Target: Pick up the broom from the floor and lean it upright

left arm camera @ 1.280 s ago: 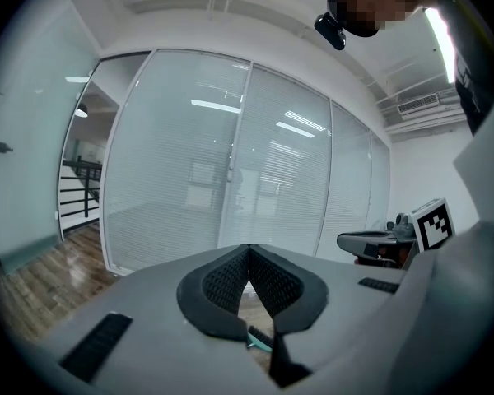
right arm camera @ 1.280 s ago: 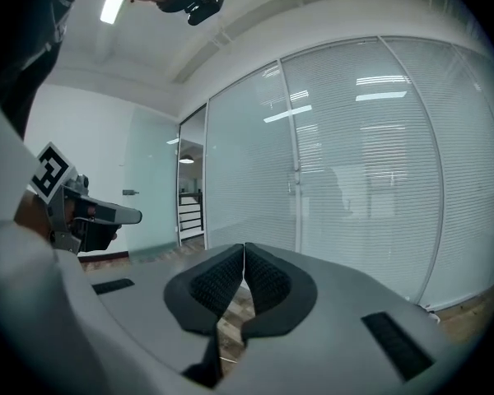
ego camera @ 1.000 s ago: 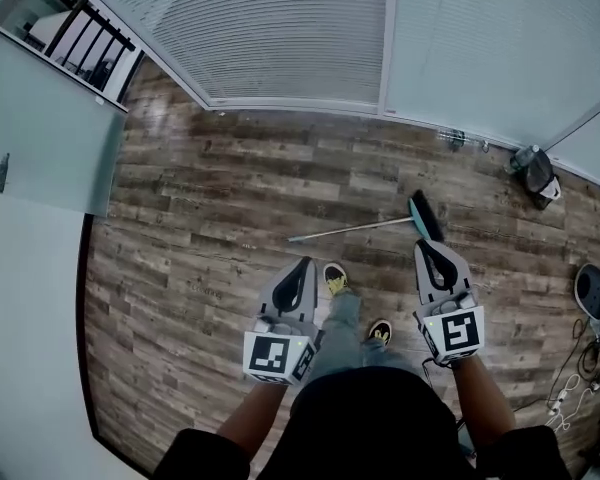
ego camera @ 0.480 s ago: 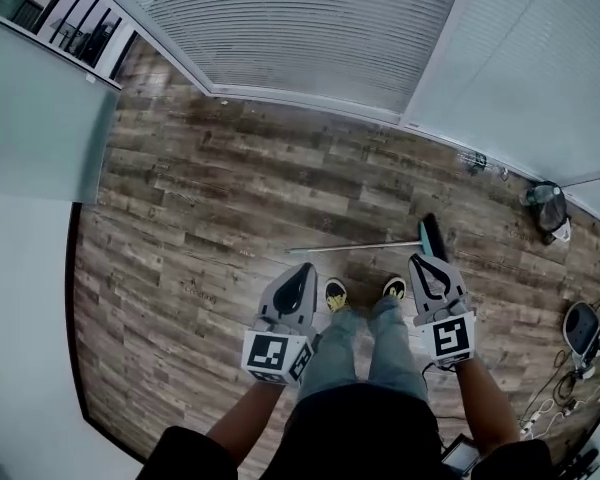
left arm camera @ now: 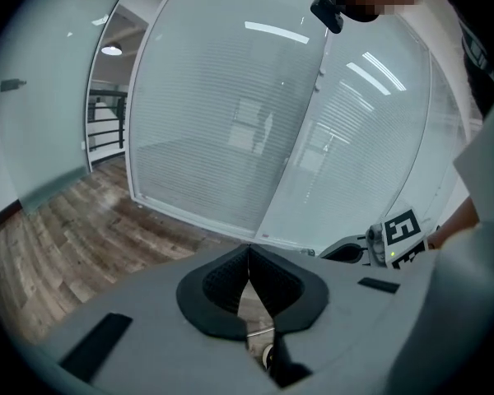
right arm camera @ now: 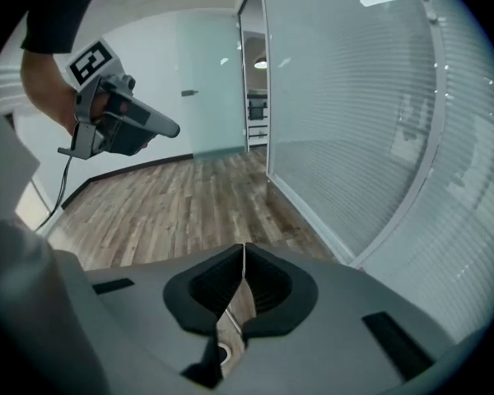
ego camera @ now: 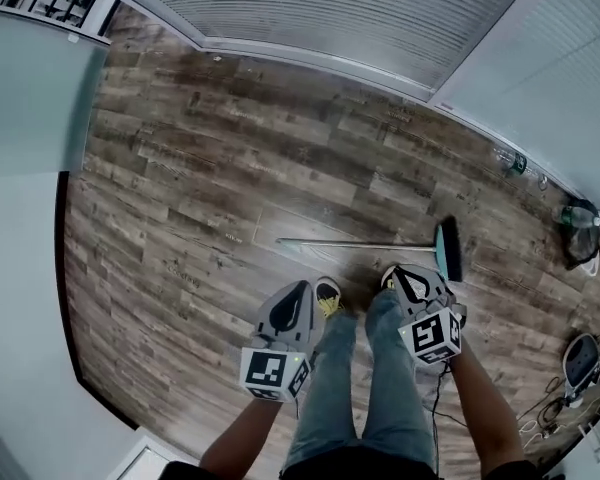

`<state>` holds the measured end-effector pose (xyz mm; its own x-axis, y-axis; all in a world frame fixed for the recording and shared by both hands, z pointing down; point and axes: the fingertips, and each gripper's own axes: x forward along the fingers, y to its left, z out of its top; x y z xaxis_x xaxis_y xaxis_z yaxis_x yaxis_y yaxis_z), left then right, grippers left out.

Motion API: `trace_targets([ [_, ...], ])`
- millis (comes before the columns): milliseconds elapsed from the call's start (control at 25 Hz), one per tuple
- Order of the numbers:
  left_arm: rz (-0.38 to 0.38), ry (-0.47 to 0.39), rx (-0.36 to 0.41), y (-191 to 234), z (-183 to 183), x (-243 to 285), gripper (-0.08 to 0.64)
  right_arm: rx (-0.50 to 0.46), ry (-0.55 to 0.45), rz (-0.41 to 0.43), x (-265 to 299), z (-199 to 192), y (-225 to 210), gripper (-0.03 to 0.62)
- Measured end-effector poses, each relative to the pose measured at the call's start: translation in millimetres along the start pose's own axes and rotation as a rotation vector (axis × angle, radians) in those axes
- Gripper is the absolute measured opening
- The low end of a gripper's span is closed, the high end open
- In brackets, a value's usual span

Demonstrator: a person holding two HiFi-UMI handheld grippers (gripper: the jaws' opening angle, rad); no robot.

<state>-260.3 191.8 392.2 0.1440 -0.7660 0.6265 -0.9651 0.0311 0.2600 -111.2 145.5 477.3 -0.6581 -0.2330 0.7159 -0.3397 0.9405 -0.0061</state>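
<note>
The broom [ego camera: 380, 244] lies flat on the wooden floor just beyond the person's shoes, its thin metal handle running left and its teal-and-black head [ego camera: 447, 250] at the right. My left gripper [ego camera: 302, 287] hangs shut and empty over the left shoe, a little short of the handle. My right gripper [ego camera: 399, 272] is also shut and empty, close to the handle near the broom head. In the left gripper view the jaws [left arm camera: 248, 257] are pressed together; the right gripper view shows the same [right arm camera: 244, 262]. Neither touches the broom.
Glass walls with white blinds [ego camera: 340, 18] bound the floor at the back and right. A frosted glass panel [ego camera: 25, 98] stands at the left. A dark device [ego camera: 580, 236] and cables with equipment [ego camera: 580, 368] sit by the right edge. The person's legs [ego camera: 370, 388] stand between the grippers.
Both grippers have dropped toward the floor and stayed shut. The person has stepped up to the broom, which now lies right in front of the shoes.
</note>
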Motion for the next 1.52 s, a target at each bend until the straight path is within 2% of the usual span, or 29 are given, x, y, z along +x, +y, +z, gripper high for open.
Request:
trace_targets([
  [320, 0.069, 0.095, -0.071, 68, -167, 116, 0.023, -0.09, 0.161, 0.154, 162, -152, 36, 0.023],
  [560, 0.096, 0.158, -0.121, 110, -279, 182, 0.023, -0.094, 0.233, 0.195, 237, -247, 57, 0.024],
  [760, 0.096, 0.18, -0.121, 135, -352, 223, 0.023, -0.097, 0.278, 0.217, 288, -311, 73, 0.025],
  [1080, 0.092, 0.192, -0.143, 175, -439, 276, 0.025, -0.157, 0.332, 0.242, 370, -391, 91, 0.033],
  [1120, 0.092, 0.194, -0.151, 181, -448, 281, 0.025, -0.17, 0.344, 0.25, 379, -399, 94, 0.047],
  [1200, 0.099, 0.196, -0.187, 192, -464, 289, 0.025, -0.196, 0.372, 0.263, 394, -414, 98, 0.115],
  [1320, 0.116, 0.202, -0.221, 203, -480, 295, 0.025, -0.253, 0.396, 0.265, 411, -430, 102, 0.118],
  [1520, 0.122, 0.202, -0.22, 209, -492, 304, 0.026, -0.327, 0.443, 0.265, 429, -448, 104, 0.118],
])
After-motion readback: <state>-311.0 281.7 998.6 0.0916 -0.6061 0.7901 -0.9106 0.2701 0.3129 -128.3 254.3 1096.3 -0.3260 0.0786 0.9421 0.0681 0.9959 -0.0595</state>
